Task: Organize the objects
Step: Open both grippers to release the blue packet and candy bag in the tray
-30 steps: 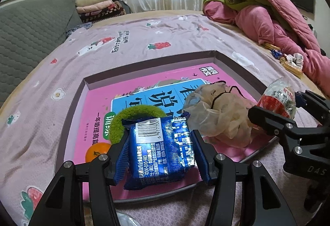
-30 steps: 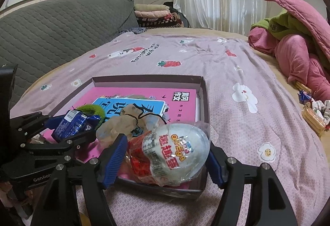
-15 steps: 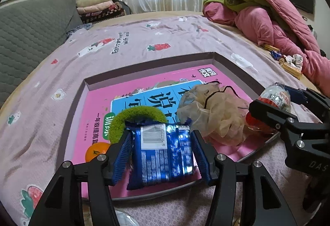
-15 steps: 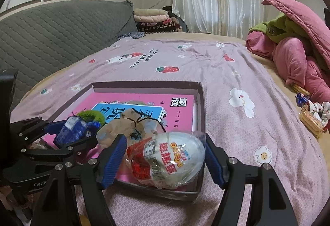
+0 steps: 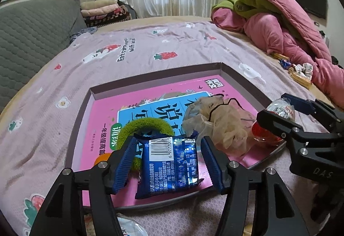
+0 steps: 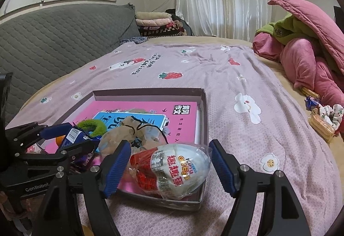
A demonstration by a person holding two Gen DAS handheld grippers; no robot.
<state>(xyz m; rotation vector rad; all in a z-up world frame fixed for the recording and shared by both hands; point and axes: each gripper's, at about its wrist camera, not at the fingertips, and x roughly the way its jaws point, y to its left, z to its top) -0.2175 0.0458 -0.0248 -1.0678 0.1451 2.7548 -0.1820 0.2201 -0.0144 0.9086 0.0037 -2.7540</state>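
Note:
A shallow grey box (image 5: 81, 111) (image 6: 205, 111) lies on the bed with a pink book (image 5: 103, 119) (image 6: 137, 107) in it. On the book lie a green scrunchie (image 5: 148, 125) (image 6: 94, 125), a beige scrunchie (image 5: 217, 122) (image 6: 131, 128) and a small orange (image 5: 102, 157). My left gripper (image 5: 167, 161) is open around a blue snack packet (image 5: 172, 165) that rests on the book at the box's near edge. My right gripper (image 6: 169, 168) is open around a red-and-white egg-shaped packet (image 6: 172, 169) lying in the box's near right corner.
The bed has a purple strawberry-print sheet (image 5: 150, 46). Pink and green quilts (image 5: 290, 27) are piled at the right. Small snacks and a floral scrunchie (image 6: 322, 115) lie near them. A grey headboard cushion (image 6: 53, 42) is at left. Another wrapper (image 5: 129, 227) lies below the left gripper.
Both grippers have opened: the blue packet and the egg packet were held a second ago and now lie in the box with gaps beside the pads.

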